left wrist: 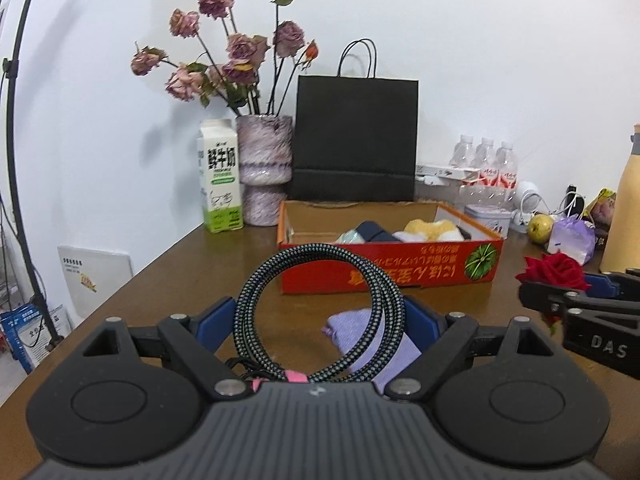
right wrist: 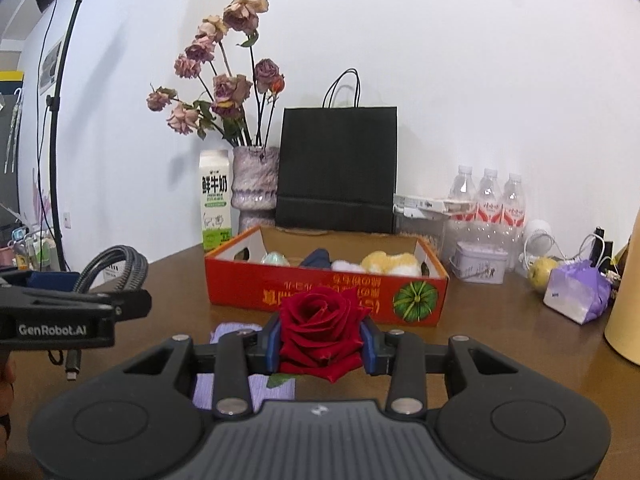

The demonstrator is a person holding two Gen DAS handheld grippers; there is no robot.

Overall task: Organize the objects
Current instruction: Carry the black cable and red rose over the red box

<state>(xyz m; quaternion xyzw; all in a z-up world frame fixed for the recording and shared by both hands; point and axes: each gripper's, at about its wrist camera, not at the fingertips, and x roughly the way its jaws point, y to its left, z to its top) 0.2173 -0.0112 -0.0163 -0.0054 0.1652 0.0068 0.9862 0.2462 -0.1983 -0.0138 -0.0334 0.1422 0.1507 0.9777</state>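
My left gripper (left wrist: 320, 316) is shut on a coiled black-and-white braided cable (left wrist: 246, 312), whose loop stands upright between the blue pads. A pink tie binds the coil at its bottom. My right gripper (right wrist: 320, 336) is shut on a red rose (right wrist: 320, 316), pinching the bloom from both sides above the table. The rose (left wrist: 558, 270) and the right gripper (left wrist: 536, 292) also appear at the right edge of the left wrist view. A red cardboard box (right wrist: 240, 284) ahead holds several soft items. A purple cloth (left wrist: 348, 328) lies on the brown table below both grippers.
Behind the box stand a black paper bag (left wrist: 354, 140), a vase of dried roses (left wrist: 264, 168) and a milk carton (left wrist: 220, 176). At the right are water bottles (right wrist: 488, 208), a tin (right wrist: 478, 266), a green fruit (right wrist: 542, 272), a purple packet (right wrist: 576, 296) and a tall yellow object (right wrist: 626, 312).
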